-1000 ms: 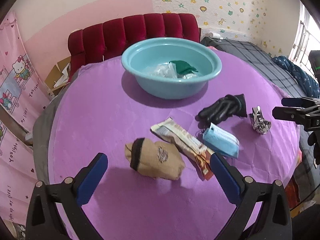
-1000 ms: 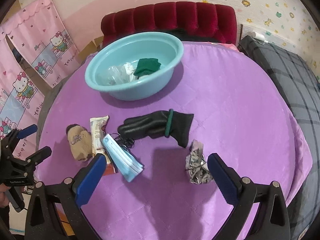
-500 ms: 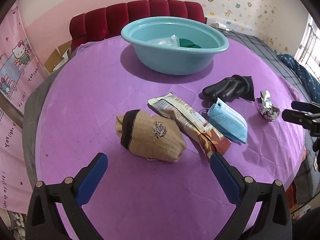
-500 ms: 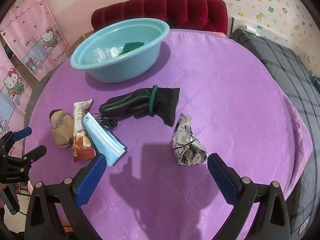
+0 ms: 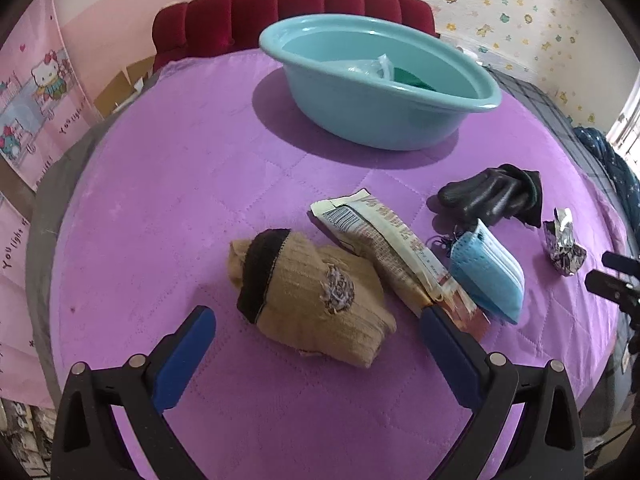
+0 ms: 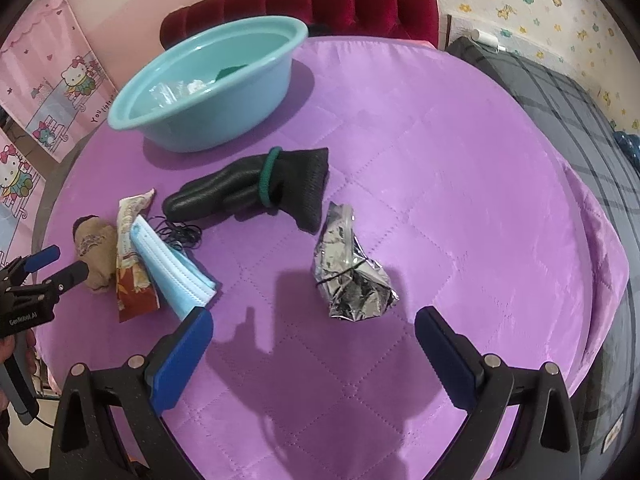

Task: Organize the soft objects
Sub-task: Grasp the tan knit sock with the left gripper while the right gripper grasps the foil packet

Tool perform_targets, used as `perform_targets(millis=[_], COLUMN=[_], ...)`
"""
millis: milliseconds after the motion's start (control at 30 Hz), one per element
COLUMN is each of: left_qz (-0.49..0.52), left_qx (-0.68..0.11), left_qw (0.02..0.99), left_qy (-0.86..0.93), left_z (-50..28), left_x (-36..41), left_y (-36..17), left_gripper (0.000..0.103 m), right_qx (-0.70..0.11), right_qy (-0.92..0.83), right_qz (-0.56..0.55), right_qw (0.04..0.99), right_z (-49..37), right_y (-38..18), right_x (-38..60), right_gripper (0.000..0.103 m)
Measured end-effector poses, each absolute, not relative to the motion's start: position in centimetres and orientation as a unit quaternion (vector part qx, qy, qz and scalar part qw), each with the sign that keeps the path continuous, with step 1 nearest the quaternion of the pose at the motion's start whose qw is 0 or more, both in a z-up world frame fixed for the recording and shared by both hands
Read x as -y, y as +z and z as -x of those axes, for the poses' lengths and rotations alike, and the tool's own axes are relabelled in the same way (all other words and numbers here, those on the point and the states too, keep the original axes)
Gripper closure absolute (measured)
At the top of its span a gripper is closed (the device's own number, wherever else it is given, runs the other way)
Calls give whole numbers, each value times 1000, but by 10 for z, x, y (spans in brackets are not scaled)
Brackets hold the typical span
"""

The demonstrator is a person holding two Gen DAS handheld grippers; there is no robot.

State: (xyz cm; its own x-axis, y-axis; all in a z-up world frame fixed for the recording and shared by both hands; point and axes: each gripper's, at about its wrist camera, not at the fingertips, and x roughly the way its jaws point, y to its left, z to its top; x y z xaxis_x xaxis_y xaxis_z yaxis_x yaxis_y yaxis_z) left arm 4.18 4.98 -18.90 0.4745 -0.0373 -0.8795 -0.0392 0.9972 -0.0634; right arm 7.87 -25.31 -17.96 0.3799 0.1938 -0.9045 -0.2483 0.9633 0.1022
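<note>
A tan knitted sock (image 5: 316, 296) with a dark cuff lies on the purple table cover (image 5: 160, 184), just ahead of my open left gripper (image 5: 316, 350). Beside it lie a snack wrapper (image 5: 392, 248), a blue face mask (image 5: 488, 272), a black glove (image 5: 492, 196) and a crumpled foil bag (image 5: 564, 244). In the right wrist view my open right gripper (image 6: 312, 344) hovers just short of the foil bag (image 6: 352, 276); the glove (image 6: 256, 188), mask (image 6: 176, 268), wrapper (image 6: 134, 264) and sock (image 6: 96, 256) lie to its left. A teal basin (image 6: 212, 80) at the back holds a green cloth and clear plastic.
A red tufted headboard (image 5: 296, 8) stands behind the table. A grey plaid bed (image 6: 560, 112) runs along the right side. Pink cartoon curtains (image 5: 28, 92) hang at the left. The other gripper (image 6: 36, 284) shows at the left edge of the right wrist view.
Both grippers have come lower and closer to the table. The sock now fills more of the left view, and the foil bag sits nearer the right fingers. Nothing was grasped.
</note>
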Motion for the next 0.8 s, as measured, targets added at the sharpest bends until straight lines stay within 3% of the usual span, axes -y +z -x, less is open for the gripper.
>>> perform_targets(millis=[267,367,433,500,800], left_qz=[35,33,37,51,36], left_qx=[-526,-531,-536,-538,-532], left_qw=[850,847,843,841,846], left_qy=[10,14,9,-1,-27], left_z=[-56,-57,-57,-55,-42], left_x=[-55,-56,-56,-58,-54], left_y=[-198,-200,-201,-199,-185], left_gripper=[3,35,70,90,93], right_qx=[-547,-550,-552,-554,-562], right_qy=[130,128,128,130,129], right_qz=[25,21,20,20,19], right_qw=[827,825,824,822,817], right_z=[-87,-90,-91,-93,-104], right_y=[-185,-186,-186,-186,-192], right_x=[255,256,257,257,258], right_gripper=[0,0,0,0,0])
